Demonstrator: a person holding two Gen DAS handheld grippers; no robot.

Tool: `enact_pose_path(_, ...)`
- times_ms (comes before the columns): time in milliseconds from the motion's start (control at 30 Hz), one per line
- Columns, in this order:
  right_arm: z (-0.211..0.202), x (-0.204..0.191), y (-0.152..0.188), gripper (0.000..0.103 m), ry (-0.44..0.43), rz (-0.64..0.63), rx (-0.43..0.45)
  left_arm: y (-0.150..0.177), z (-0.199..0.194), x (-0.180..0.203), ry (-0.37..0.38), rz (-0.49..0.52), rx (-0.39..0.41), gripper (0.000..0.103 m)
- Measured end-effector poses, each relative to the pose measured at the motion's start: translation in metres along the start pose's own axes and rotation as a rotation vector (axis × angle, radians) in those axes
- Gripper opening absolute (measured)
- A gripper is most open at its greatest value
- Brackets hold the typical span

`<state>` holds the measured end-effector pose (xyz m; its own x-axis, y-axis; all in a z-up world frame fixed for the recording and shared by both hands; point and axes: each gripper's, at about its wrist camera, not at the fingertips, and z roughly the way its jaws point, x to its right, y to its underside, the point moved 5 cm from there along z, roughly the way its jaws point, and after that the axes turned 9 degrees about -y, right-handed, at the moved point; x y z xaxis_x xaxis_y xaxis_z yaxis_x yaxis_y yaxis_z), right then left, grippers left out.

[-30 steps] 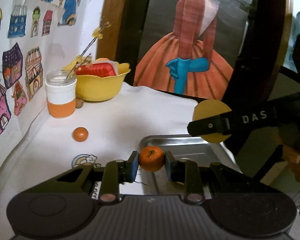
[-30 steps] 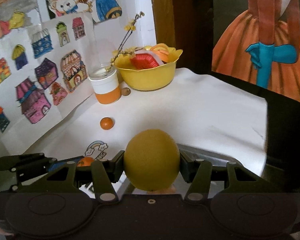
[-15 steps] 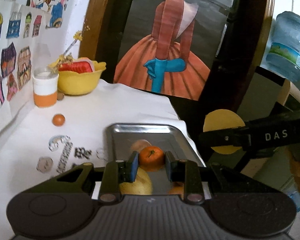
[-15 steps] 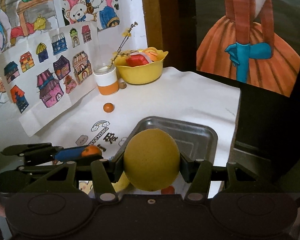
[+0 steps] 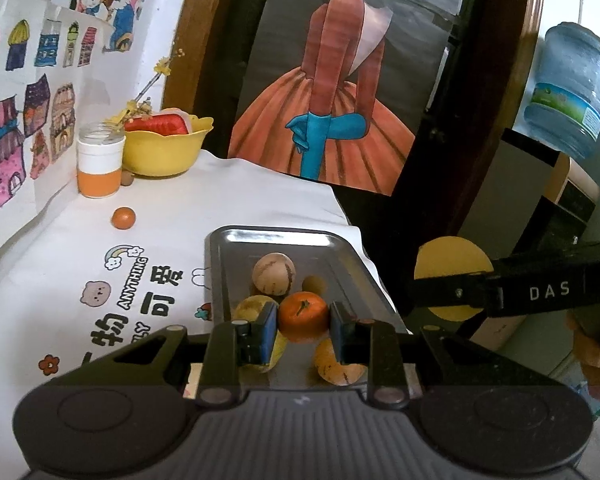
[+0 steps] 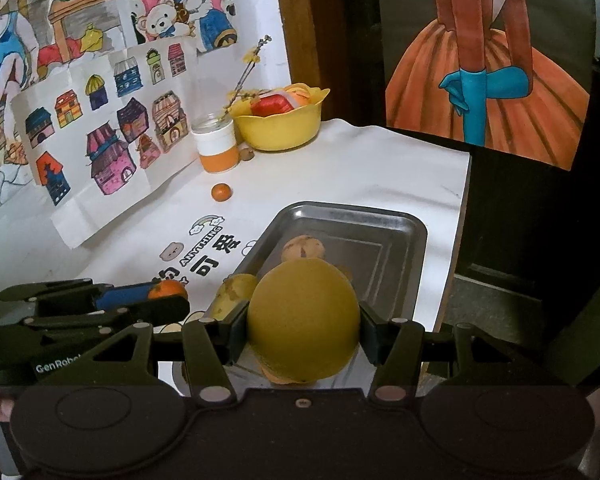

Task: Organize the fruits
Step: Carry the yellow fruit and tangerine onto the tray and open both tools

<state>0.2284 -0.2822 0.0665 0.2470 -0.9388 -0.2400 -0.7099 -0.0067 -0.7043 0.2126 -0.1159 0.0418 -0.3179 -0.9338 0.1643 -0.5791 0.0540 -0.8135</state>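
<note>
Gripping a small orange (image 5: 303, 316) between its blue-padded fingers, the left tool (image 5: 303, 326) hangs over the near end of the metal tray (image 5: 288, 236). Directly under and around the held orange lie a yellowish fruit (image 5: 252, 308) to its left and a speckled one (image 5: 336, 364) low to its right. Just beyond sits a pale round fruit (image 5: 274, 274), and the far half of the tray floor is bare. The right tool (image 6: 303, 326) is clamped on a large yellow fruit (image 6: 303, 322), also above the tray's near end, with the tray stretching away from it toward the wall.

Both loads therefore sit above their likely target, the tray's long axis running straight ahead of each tool. Judging by the crowding below, the open floor lies forward, and the left tool looks a little nearer to it.

Farther off on the white tabletop (image 5: 260, 196), a stray small orange (image 5: 123, 218) rests alone, left of the tray and well apart from it. Behind it stand an orange-and-white cup (image 5: 100, 166) and a yellow bowl (image 5: 162, 152).
</note>
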Motion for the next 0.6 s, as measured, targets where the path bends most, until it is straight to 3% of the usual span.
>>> enact_pose_path(600,0.0028,0.0057,0.0002,0.057,-0.004,0.008,0.001,0.0079,0.0028,0.0032,-0.005,0.007,-0.023,0.031)
